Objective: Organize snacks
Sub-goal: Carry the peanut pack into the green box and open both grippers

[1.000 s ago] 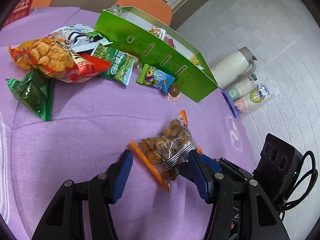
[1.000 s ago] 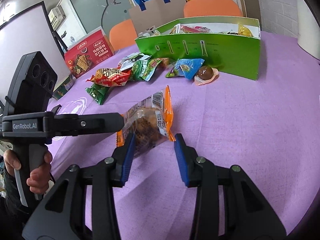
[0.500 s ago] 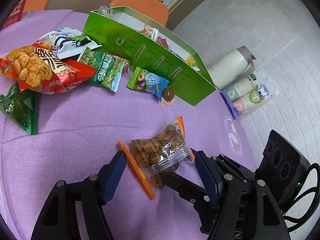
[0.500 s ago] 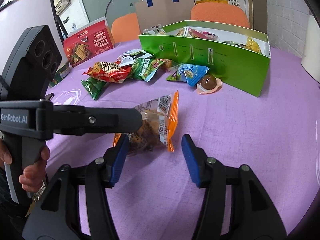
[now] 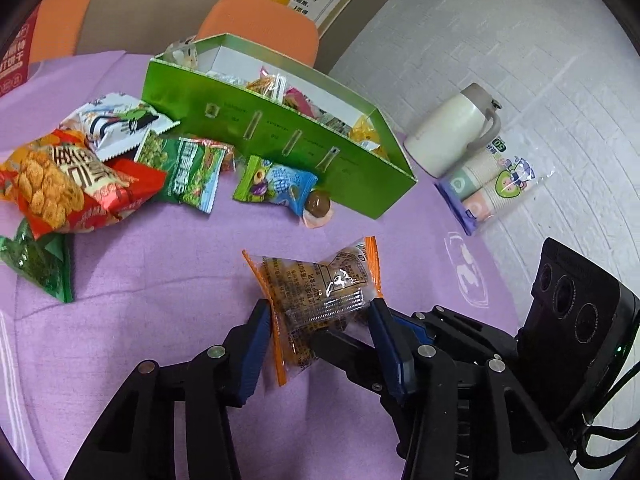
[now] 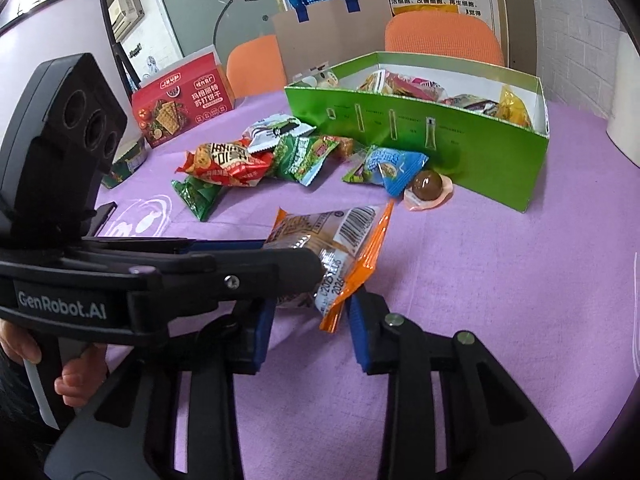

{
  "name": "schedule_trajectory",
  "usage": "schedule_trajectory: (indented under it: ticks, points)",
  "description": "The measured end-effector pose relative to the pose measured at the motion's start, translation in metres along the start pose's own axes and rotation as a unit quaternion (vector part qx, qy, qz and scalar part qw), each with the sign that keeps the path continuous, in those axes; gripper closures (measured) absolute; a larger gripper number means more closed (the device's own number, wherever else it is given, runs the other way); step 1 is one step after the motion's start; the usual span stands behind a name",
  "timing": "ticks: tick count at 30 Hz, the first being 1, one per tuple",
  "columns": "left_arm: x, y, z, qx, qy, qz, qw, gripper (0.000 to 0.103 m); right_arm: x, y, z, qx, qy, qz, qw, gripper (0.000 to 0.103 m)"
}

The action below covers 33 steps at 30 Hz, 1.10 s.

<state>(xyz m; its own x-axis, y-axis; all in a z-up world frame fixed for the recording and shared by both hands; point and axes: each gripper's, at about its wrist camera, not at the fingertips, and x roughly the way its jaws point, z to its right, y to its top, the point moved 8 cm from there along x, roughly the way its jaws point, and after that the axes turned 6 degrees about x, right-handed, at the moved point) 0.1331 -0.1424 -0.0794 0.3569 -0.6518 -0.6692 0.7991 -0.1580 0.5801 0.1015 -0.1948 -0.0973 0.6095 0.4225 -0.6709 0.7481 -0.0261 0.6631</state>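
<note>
A clear nut packet with orange sealed edges (image 5: 320, 284) (image 6: 320, 228) sits squeezed between the blue pads of my left gripper (image 5: 319, 310), which is shut on it, tilted up off the purple cloth. My right gripper (image 6: 310, 320) is open, its pads either side of the packet's lower orange corner; one of its fingers (image 5: 340, 350) shows under the packet. The green box (image 5: 280, 136) (image 6: 420, 136) behind holds several snacks. Loose in front of it lie a red chips bag (image 5: 60, 184), a green pea packet (image 5: 188, 172), a blue-green packet (image 5: 276, 184) and a brown round sweet (image 5: 318, 202).
A white flask (image 5: 452, 132) and a sleeve of paper cups (image 5: 492, 184) stand right of the box. A red cracker box (image 6: 180, 108) is at the far left. A dark green packet (image 5: 40, 264) lies near the left edge. A hand (image 6: 76, 384) grips the left gripper's handle.
The left gripper's fingers have closed in on the nut packet, which has turned and tipped up off the cloth. The right gripper has stayed open close by.
</note>
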Motion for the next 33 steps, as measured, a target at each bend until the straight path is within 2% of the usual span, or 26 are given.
schedule_trajectory:
  ticks: [10, 14, 21, 23, 24, 25, 26, 27, 28, 30, 33]
  points:
    - [-0.009, 0.088, 0.024, 0.049, 0.001, 0.039, 0.9980, 0.053, -0.020, 0.077, 0.011, -0.007, -0.023, 0.077, 0.997, 0.067]
    - [0.006, 0.122, 0.024, 0.057, -0.004, 0.039, 0.9976, 0.053, -0.018, 0.108, 0.031, 0.002, -0.038, 0.102, 0.994, 0.067]
    - [0.041, 0.155, 0.017, 0.066, -0.008, 0.023, 0.9975, 0.053, -0.002, 0.137, 0.066, 0.026, -0.049, 0.114, 0.992, 0.067]
    - [0.050, 0.159, 0.013, 0.070, 0.000, 0.021, 0.9973, 0.049, 0.003, 0.140, 0.075, 0.030, -0.050, 0.115, 0.992, 0.067]
    - [0.054, 0.159, 0.010, 0.073, 0.013, 0.021, 0.9970, 0.040, 0.008, 0.140, 0.078, 0.029, -0.052, 0.115, 0.992, 0.066]
    - [0.057, 0.159, 0.007, 0.073, 0.027, 0.021, 0.9968, 0.026, 0.012, 0.139, 0.081, 0.023, -0.059, 0.112, 0.992, 0.061]
    - [0.059, 0.158, 0.001, 0.069, 0.047, 0.022, 0.9963, 0.019, 0.017, 0.138, 0.083, 0.016, -0.072, 0.108, 0.991, 0.053]
    - [0.060, 0.157, -0.006, 0.063, 0.069, 0.026, 0.9953, 0.012, 0.018, 0.135, 0.087, 0.008, -0.090, 0.111, 0.990, 0.032]
    - [0.059, 0.155, -0.011, 0.059, 0.079, 0.031, 0.9946, 0.012, 0.018, 0.133, 0.090, 0.002, -0.108, 0.120, 0.987, 0.017]
    - [0.057, 0.151, -0.017, 0.057, 0.079, 0.036, 0.9946, 0.012, 0.015, 0.127, 0.095, -0.013, -0.145, 0.129, 0.981, 0.014]
    - [0.051, 0.147, -0.021, 0.054, 0.085, 0.043, 0.9940, 0.012, 0.015, 0.120, 0.097, -0.020, -0.161, 0.123, 0.979, 0.014]
